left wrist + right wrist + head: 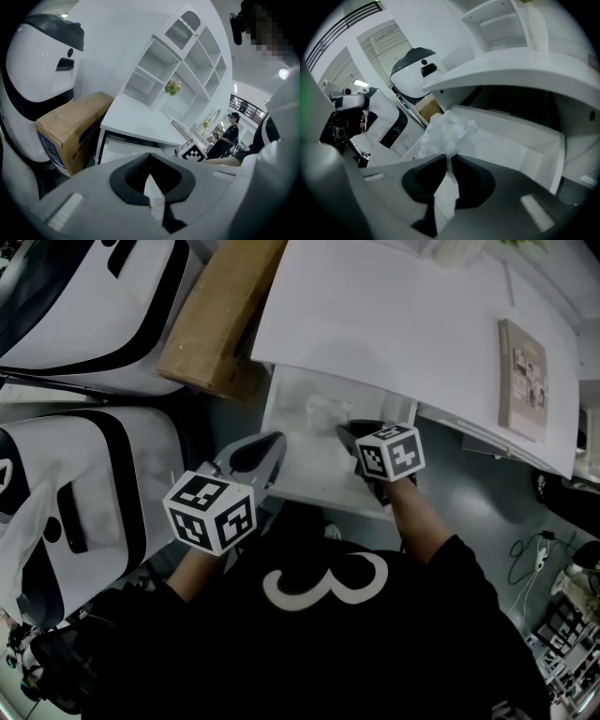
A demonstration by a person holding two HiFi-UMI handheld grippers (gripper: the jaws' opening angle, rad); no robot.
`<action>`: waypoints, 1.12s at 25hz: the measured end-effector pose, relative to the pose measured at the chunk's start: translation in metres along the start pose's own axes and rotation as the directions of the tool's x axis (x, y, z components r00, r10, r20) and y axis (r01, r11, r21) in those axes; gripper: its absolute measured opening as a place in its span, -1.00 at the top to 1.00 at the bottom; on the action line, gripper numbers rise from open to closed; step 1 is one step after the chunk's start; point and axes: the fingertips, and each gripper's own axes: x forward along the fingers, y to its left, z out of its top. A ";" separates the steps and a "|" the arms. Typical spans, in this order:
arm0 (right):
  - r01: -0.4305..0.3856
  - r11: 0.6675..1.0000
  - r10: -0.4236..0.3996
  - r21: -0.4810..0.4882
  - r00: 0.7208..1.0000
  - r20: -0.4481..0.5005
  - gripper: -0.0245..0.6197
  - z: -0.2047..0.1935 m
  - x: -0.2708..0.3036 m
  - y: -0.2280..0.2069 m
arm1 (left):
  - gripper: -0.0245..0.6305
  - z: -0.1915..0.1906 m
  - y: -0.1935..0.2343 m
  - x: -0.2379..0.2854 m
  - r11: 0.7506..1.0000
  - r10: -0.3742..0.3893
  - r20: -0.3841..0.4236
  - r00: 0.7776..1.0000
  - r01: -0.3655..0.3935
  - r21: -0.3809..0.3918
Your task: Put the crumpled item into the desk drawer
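Note:
The crumpled item (323,412) is a wad of clear plastic, hanging just over the inside of the open white desk drawer (309,479). My right gripper (345,430) is shut on its lower edge. In the right gripper view the wad (445,135) bulges above the pinching jaws of the right gripper (450,158), with the drawer's floor (511,140) behind it. My left gripper (277,442) hovers at the drawer's front left corner. Seen in the left gripper view, the left gripper (149,154) has its tips together and holds nothing.
The white desk top (394,324) overhangs the drawer and carries a thin book (523,379). A cardboard box (220,315) leans at the desk's left side. Two large white-and-black machine bodies (84,493) stand to the left. A person (229,133) stands far off.

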 end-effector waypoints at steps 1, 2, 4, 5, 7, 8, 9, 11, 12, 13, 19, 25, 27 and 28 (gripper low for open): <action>0.003 1.000 -0.003 0.007 1.000 -0.015 0.76 -0.004 0.006 -0.003 | 0.90 -0.001 0.002 0.000 1.000 0.001 -0.002 1.000 -0.001 -0.004; 0.007 1.000 -0.007 0.012 1.000 -0.029 0.76 -0.007 0.012 -0.006 | 0.90 -0.003 0.005 0.001 1.000 0.001 -0.005 1.000 -0.001 -0.008; 0.017 1.000 -0.015 0.027 0.998 -0.055 0.75 -0.013 0.022 -0.011 | 0.90 -0.005 0.009 0.001 1.000 0.001 -0.011 1.000 -0.002 -0.014; 0.025 0.999 -0.023 0.034 0.998 -0.066 0.75 -0.016 0.026 -0.014 | 0.90 -0.006 0.011 0.001 1.000 0.002 -0.012 1.000 -0.002 -0.018; 0.044 0.998 -0.039 0.052 0.995 -0.088 0.75 -0.021 0.035 -0.021 | 0.90 -0.006 0.015 0.000 1.000 0.004 -0.011 1.000 -0.005 -0.026; 0.052 0.997 -0.045 0.064 0.994 -0.097 0.75 -0.024 0.040 -0.024 | 0.90 -0.006 0.017 -0.001 1.000 0.006 -0.010 1.000 -0.006 -0.030; 0.058 0.995 -0.049 0.077 0.993 -0.106 0.75 -0.026 0.043 -0.028 | 0.90 -0.006 0.018 -0.001 0.999 0.007 -0.010 1.000 -0.007 -0.034; 0.066 0.993 -0.054 0.096 0.991 -0.121 0.75 -0.030 0.050 -0.032 | 0.90 -0.005 0.021 -0.001 0.999 0.008 -0.009 1.000 -0.008 -0.039; 0.069 0.992 -0.056 0.102 0.990 -0.130 0.75 -0.033 0.054 -0.034 | 0.90 -0.005 0.023 -0.001 0.999 0.007 -0.009 1.000 -0.008 -0.042; 0.072 0.992 -0.057 0.107 0.989 -0.138 0.75 -0.035 0.057 -0.036 | 0.90 -0.005 0.024 -0.001 0.999 0.006 -0.008 1.000 -0.007 -0.045; 0.089 0.985 -0.062 0.149 0.983 -0.175 0.74 -0.046 0.068 -0.046 | 0.90 -0.003 0.025 -0.001 0.999 -0.006 -0.002 1.000 0.006 -0.054; 0.109 0.979 -0.074 0.170 0.977 -0.202 0.72 -0.056 0.073 -0.053 | 0.90 -0.002 0.026 -0.003 0.999 -0.007 0.003 1.000 0.007 -0.049; 0.115 0.979 -0.080 0.170 0.977 -0.199 0.71 -0.058 0.073 -0.053 | 0.90 -0.003 0.027 -0.004 0.999 0.001 0.000 1.000 -0.001 -0.033; 0.119 0.978 -0.085 0.172 0.977 -0.197 0.69 -0.058 0.073 -0.053 | 0.90 -0.004 0.026 -0.004 1.000 0.003 -0.002 1.000 -0.003 -0.026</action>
